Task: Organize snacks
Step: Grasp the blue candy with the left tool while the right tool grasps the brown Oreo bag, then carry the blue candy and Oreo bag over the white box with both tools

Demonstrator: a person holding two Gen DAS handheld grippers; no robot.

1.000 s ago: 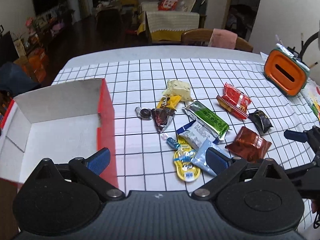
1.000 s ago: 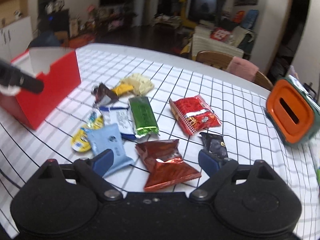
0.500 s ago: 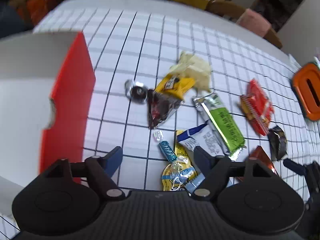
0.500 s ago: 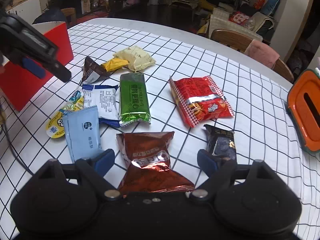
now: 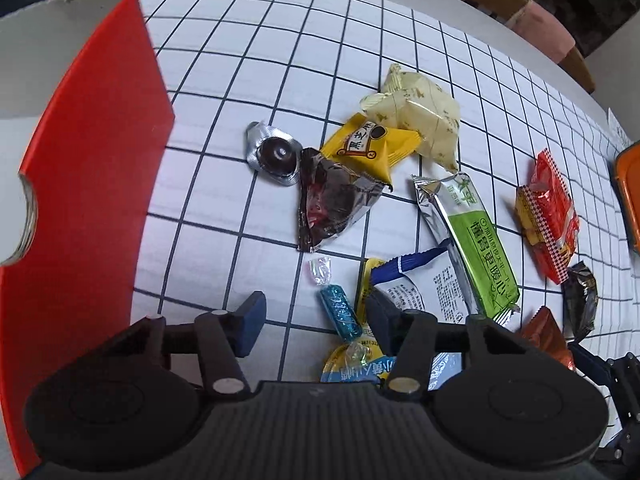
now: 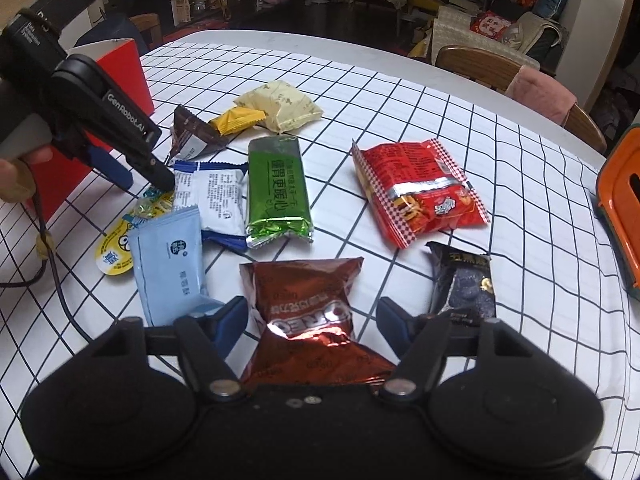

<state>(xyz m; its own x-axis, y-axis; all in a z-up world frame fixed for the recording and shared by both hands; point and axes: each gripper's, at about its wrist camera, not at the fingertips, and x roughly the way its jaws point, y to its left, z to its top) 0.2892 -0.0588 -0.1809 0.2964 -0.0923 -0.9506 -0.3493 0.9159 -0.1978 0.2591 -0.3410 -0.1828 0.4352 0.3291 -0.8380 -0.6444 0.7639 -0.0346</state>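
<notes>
— While the left gripper (image 5: 312,312) hangs low over the checked tablecloth (image 5: 248,80), how do its jaws stand?

— Spread apart, holding nothing. A small blue wrapped candy (image 5: 338,312) lies on the cloth between the fingers, nearer the right one, and I cannot tell if a pad touches it. Just beside it lies a round yellow-lidded cup (image 5: 352,364), partly under the gripper body.

— And the right gripper (image 6: 312,320)?

— Also apart. The brown Oreo packet (image 6: 308,308) lies flat between its fingers, its near end hidden under the gripper body. I cannot tell whether the pads touch it.

— Where are the other snacks?

— Scattered on the cloth. A light blue packet (image 6: 168,268) lies left of the Oreo, a small black packet (image 6: 464,280) right of it. Farther off are a white and blue packet (image 6: 212,192), a green bar (image 6: 276,188) and a red packet (image 6: 416,188). Beyond those, a dark brown wrapper (image 5: 332,204), a yellow packet (image 5: 372,148), a cream packet (image 5: 416,112) and a silver foil sweet (image 5: 274,154) cluster together.

— The box?

— The red box (image 5: 96,152) stands at the left, open, white inside. An orange container (image 6: 624,208) sits at the far right.
</notes>
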